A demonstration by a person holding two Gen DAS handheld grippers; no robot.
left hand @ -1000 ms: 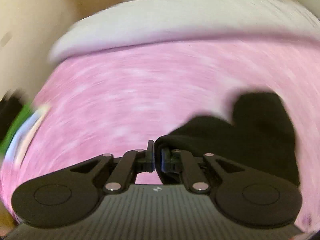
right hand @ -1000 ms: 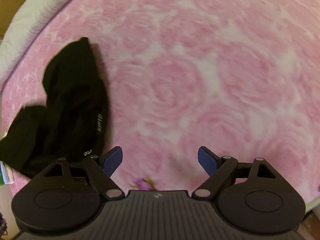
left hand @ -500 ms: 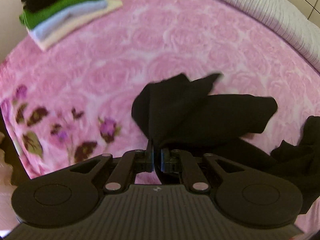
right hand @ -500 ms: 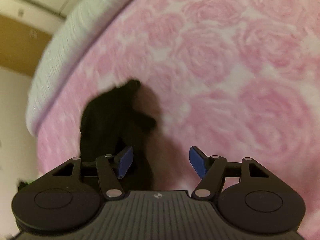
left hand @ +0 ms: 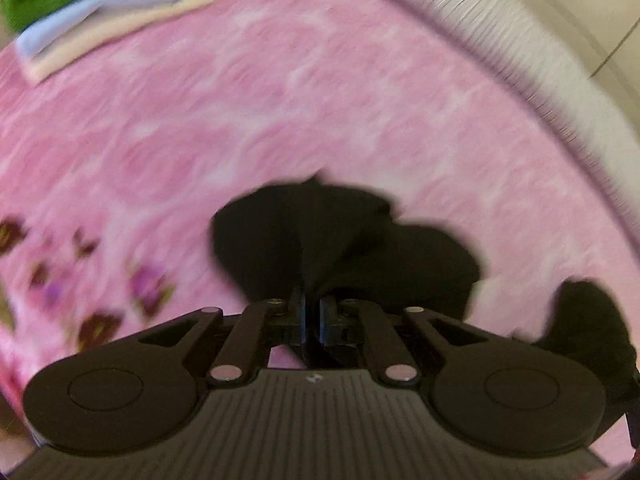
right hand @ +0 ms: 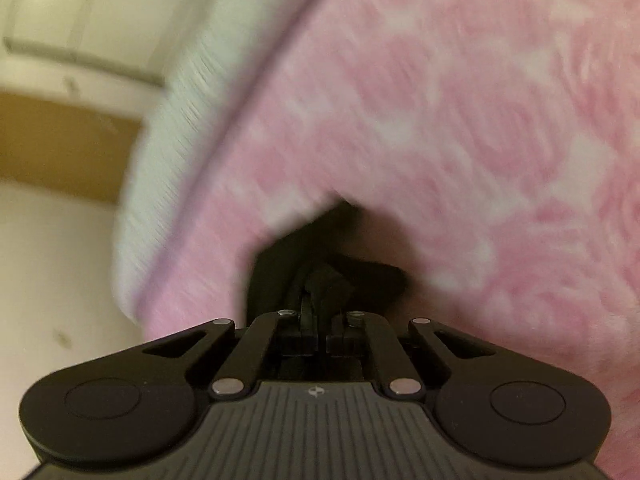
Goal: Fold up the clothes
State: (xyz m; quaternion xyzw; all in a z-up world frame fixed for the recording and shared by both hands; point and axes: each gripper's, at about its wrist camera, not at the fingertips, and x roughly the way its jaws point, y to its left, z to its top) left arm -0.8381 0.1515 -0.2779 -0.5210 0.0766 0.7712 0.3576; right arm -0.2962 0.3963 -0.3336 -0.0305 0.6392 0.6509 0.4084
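Observation:
A black garment (left hand: 344,240) hangs bunched over the pink rose-patterned blanket (left hand: 280,100). My left gripper (left hand: 312,312) is shut on a fold of it. In the right wrist view my right gripper (right hand: 320,320) is shut on another part of the black garment (right hand: 280,268), which bunches just past the fingertips. A further dark lump of the cloth (left hand: 588,316) shows at the right of the left wrist view. Both views are blurred.
A stack of folded clothes (left hand: 100,20) in green, pale blue and cream lies on the blanket at the far left. A white ribbed pillow or bolster (left hand: 540,64) runs along the blanket's far edge. A cream wall and a wooden board (right hand: 60,144) stand beyond the bed.
My right gripper was open beside the garment and is now shut on it. My left gripper stays shut on the cloth, which is bunched closer to it. Both views have swung.

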